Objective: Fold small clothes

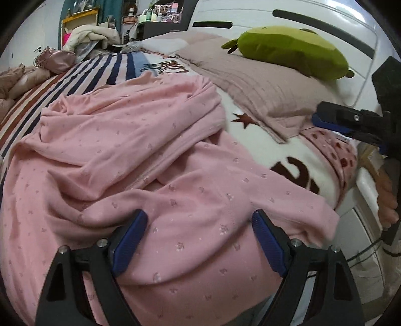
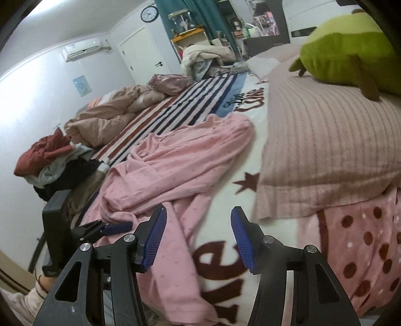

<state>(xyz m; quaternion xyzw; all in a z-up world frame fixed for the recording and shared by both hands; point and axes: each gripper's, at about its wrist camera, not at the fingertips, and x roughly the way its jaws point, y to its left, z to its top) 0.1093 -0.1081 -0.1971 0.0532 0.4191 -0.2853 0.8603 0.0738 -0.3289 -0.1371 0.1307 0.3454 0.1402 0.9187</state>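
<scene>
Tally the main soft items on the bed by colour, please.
Pink: 1, the pink garment
Green: 1, the green plush toy
Mauve: 1, the ribbed pillow
Tan: 1, the crumpled duvet
Total: 4

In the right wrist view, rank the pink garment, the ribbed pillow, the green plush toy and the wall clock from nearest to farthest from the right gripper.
From the right gripper:
1. Pink garment, just ahead and to the left, on the blanket.
2. Ribbed pillow, ahead on the right.
3. Green plush toy, on the pillow's far end, upper right.
4. Wall clock, on the far wall.
</scene>
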